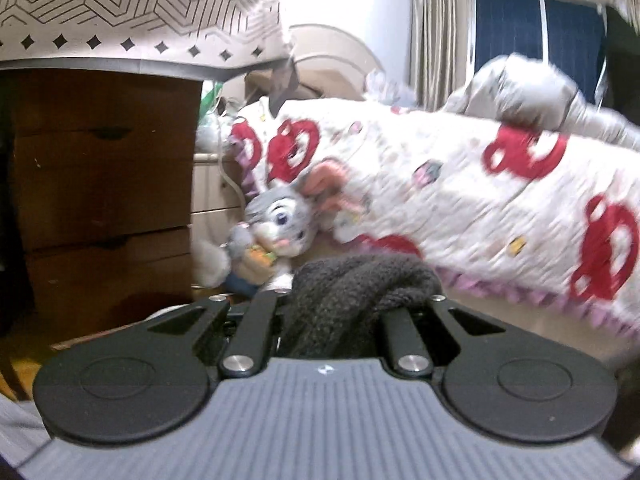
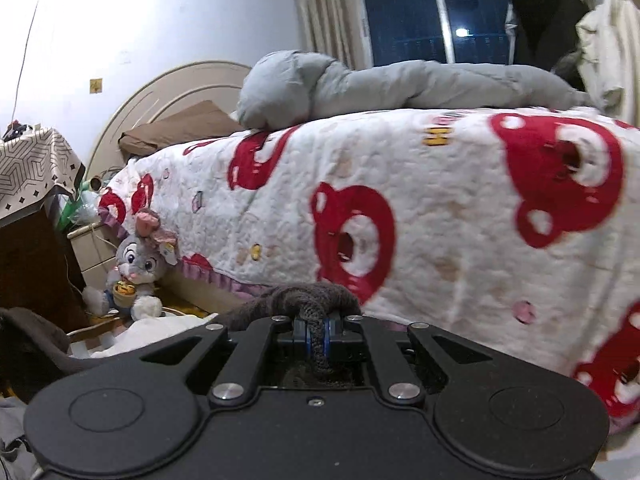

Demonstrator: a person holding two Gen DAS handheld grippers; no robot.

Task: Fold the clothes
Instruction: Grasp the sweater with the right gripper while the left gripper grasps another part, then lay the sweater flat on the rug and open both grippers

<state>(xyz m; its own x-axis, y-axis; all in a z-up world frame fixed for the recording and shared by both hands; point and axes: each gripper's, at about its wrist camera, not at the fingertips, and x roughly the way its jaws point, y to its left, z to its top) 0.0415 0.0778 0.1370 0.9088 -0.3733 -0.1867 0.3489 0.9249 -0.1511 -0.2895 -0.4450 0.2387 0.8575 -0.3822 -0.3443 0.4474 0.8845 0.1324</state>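
Jaws of both grippers are closed on the same dark grey knitted garment [image 2: 316, 300]: in the right wrist view the right gripper [image 2: 316, 334] pinches a thick rolled edge of the knit between its blue-edged pads at lower centre, and in the left wrist view the left gripper [image 1: 344, 312] has a bunched fold of the garment [image 1: 360, 284] heaped over its closed fingers, so the pads themselves are hidden. Each hand seems to hold a separate edge, probably so the cloth can be spread between them before a fold. Beyond the jaws, filling the right and centre of both frames, lies a bed covered by a white quilted blanket with red bear-shaped prints [image 2: 440, 208], a likely surface for laying the garment flat. A grey puffy duvet [image 2: 360, 88] is piled along its far side, so free room is toward the near edge. At lower left of the bed sits a grey plush rabbit with a pink bow [image 2: 138, 268], next to a dark wooden chest of drawers [image 1: 108, 184] under a patterned cloth.
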